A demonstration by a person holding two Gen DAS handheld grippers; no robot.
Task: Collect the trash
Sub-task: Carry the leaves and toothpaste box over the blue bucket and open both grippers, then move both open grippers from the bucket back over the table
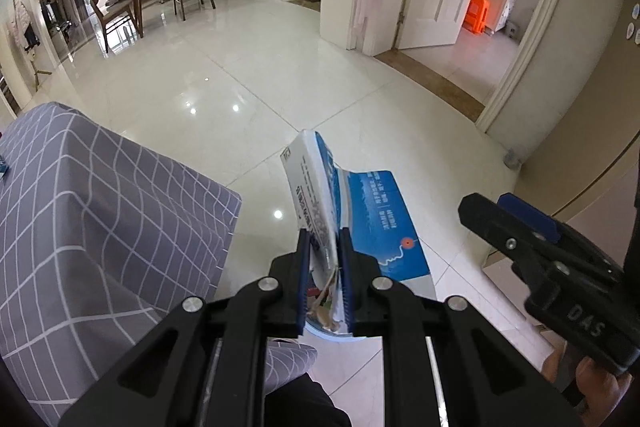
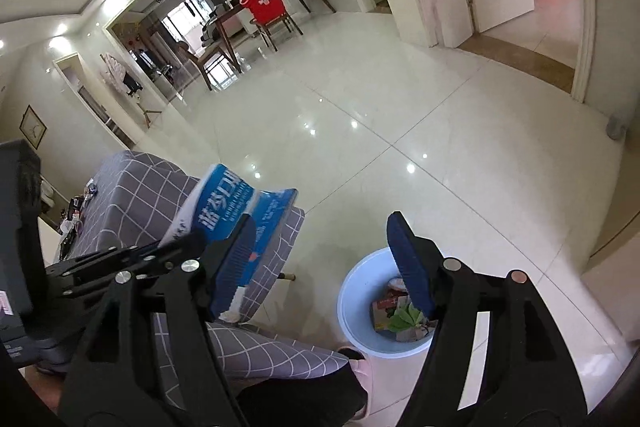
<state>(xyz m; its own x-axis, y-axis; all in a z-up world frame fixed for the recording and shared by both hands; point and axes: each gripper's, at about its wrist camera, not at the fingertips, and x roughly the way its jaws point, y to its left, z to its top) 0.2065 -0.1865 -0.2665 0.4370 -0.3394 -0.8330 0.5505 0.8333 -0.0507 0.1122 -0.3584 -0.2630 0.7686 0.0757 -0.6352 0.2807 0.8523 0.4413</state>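
Tiled floor (image 1: 248,75) of a bright home fills both wrist views, with a desk (image 1: 100,211) under a grey checked cloth at the left. The left tongs (image 1: 325,269) are pinched narrow on a flattened blue and white carton (image 1: 372,215), which stands up out of the tips, tilted away from the camera. In the right wrist view the same carton (image 2: 236,203) shows in front of the desk's corner, well to the left of a pale blue bin (image 2: 352,307) that stands on the floor near the person's feet. The right tongs (image 2: 320,263) are spread wide with nothing between their blue pads; they hang above the bin's near rim.

Rubbish already lies inside the bin: a small red and white packet (image 2: 386,309), some green leaves (image 2: 406,317) and grey scraps. So part of the collecting looks done. The carton is not yet in the bin; it is held in the air off to one side. What seems left is to carry it over the bin's mouth and let go. A few small items (image 2: 76,215) sit on the far end of the desk, too small to tell whether they are trash.
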